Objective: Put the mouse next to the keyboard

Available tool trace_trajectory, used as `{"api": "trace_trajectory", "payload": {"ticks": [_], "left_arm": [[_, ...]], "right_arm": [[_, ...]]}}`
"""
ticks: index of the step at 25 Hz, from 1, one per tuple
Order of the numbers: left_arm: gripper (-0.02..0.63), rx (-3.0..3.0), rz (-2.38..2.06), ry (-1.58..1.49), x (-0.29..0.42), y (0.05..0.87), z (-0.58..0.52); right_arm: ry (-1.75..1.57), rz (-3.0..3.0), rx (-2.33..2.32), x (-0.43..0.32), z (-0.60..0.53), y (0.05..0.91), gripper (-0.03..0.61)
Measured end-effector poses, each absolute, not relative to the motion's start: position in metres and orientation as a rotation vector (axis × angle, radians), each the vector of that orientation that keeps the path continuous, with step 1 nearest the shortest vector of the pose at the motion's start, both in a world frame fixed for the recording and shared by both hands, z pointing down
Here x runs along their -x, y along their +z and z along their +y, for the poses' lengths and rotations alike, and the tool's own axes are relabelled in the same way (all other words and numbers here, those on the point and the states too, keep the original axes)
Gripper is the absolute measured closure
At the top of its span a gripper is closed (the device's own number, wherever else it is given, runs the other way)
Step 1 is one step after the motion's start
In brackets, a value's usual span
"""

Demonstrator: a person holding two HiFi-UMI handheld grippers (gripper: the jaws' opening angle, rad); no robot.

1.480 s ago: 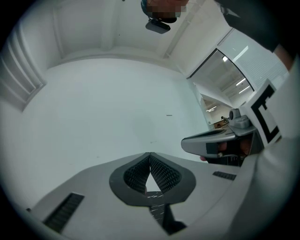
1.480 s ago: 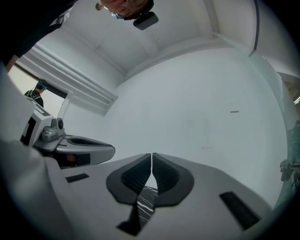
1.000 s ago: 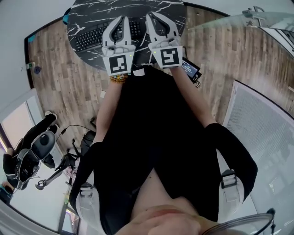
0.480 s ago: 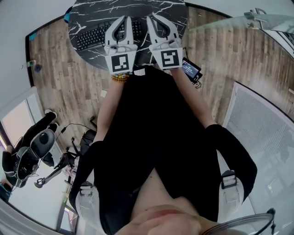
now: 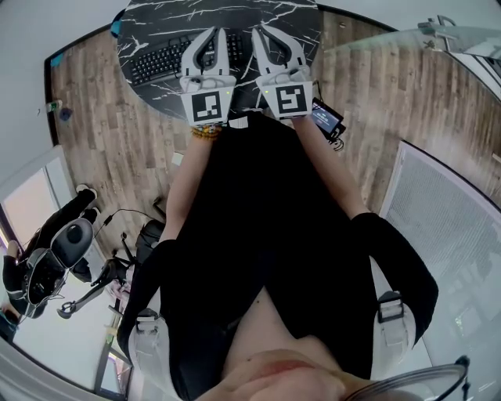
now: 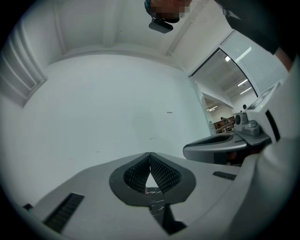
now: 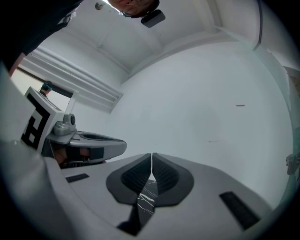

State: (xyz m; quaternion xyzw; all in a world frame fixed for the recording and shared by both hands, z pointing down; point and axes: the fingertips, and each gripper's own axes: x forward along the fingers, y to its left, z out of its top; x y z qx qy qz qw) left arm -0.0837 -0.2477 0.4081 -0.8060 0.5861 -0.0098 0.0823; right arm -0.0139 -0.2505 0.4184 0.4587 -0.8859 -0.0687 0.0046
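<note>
Held the left hand-held gripper (image 5: 213, 33) and the right hand-held gripper (image 5: 258, 31) side by side over the near part of the round black marbled surface (image 5: 235, 12), both pointed away from the body. Showed the left jaws pressed together at the tips, with nothing between the ribbed pads (image 6: 163, 172). Showed the right jaws pressed together likewise, empty. Found the black keyboard (image 5: 160, 61) lying on the surface, just left of the left hand-held gripper. Could not tell where the mouse lay. Noted the wooden floor (image 5: 102, 141) around the surface and a small black device (image 5: 325, 117) with a lit screen near the right wrist.
</note>
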Motion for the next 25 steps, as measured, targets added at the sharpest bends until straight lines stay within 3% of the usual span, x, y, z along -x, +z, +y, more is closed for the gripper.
{"api": "trace_trajectory", "payload": {"ticks": [25], "left_arm": [[0.600,2.415,1.750,-0.055,0.086,0.418,-0.250]], "right_arm": [[-0.189,-2.754,-1.448,0.011,-0.253,0.426,0.545]]}}
